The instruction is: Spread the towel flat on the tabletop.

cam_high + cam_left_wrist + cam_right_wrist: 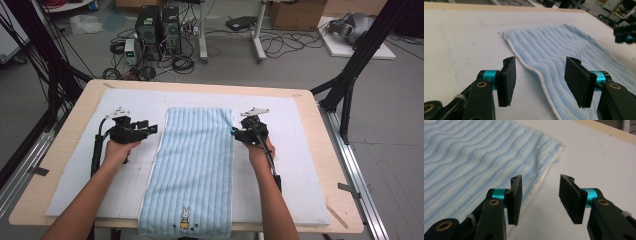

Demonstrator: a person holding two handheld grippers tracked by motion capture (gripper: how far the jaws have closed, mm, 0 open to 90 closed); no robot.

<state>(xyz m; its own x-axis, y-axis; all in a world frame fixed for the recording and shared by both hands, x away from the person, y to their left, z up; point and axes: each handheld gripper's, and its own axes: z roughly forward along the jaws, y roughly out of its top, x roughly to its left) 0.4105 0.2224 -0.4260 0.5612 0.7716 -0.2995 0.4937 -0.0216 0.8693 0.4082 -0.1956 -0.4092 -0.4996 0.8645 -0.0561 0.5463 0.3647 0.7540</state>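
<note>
We saw the blue towel [192, 170] lying flat on the bench [320, 150] — between our two hands. The left claw [150, 129] and the right claw [234, 132] each hung just beside a long edge, jaws apart and gripping nothing.

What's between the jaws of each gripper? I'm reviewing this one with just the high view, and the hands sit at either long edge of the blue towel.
Observer: Nothing. The left gripper is open, and the towel's white-trimmed edge lies on the mat past its jaws.
Operator: And the right?
Observer: The right gripper is open too, nothing clamped; its left pad hangs over the towel's edge.
Operator: Is the far corner flat?
Observer: It lies flat on the white mat.
</note>
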